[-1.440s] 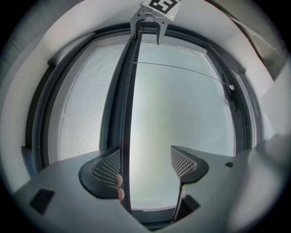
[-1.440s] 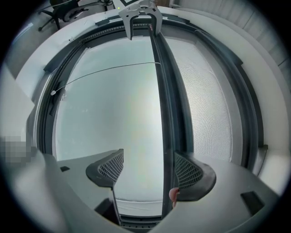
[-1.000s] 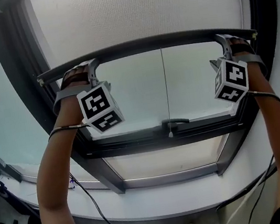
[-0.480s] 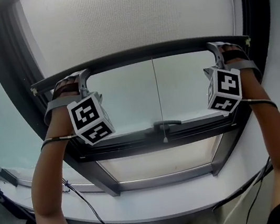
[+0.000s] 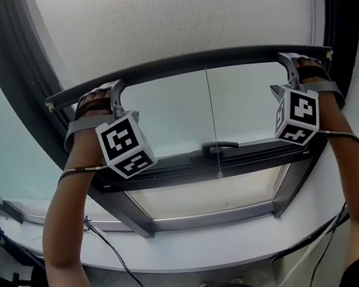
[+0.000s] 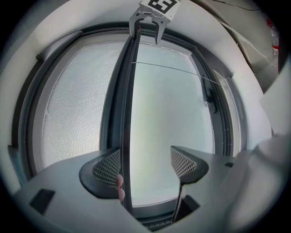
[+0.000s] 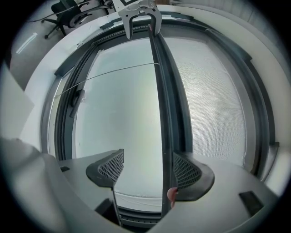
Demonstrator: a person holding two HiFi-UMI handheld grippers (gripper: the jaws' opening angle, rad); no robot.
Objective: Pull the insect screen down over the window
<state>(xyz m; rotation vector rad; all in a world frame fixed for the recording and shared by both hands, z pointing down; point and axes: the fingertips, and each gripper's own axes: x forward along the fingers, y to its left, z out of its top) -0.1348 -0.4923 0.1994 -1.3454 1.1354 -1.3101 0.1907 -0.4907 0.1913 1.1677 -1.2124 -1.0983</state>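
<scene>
Much glass lies bare below the insect screen (image 5: 172, 18), whose bottom bar (image 5: 187, 64) hangs well above the lower frame (image 5: 171, 175); left gripper (image 6: 145, 163) and right gripper (image 7: 149, 169) hook its ends, jaws apart, not clamped; best to draw both down evenly, keeping the bar level.

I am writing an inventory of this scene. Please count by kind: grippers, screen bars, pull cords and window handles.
Grippers: 2 (left gripper, right gripper)
Screen bar: 1
Pull cord: 1
Window handle: 1
Total: 5
</scene>
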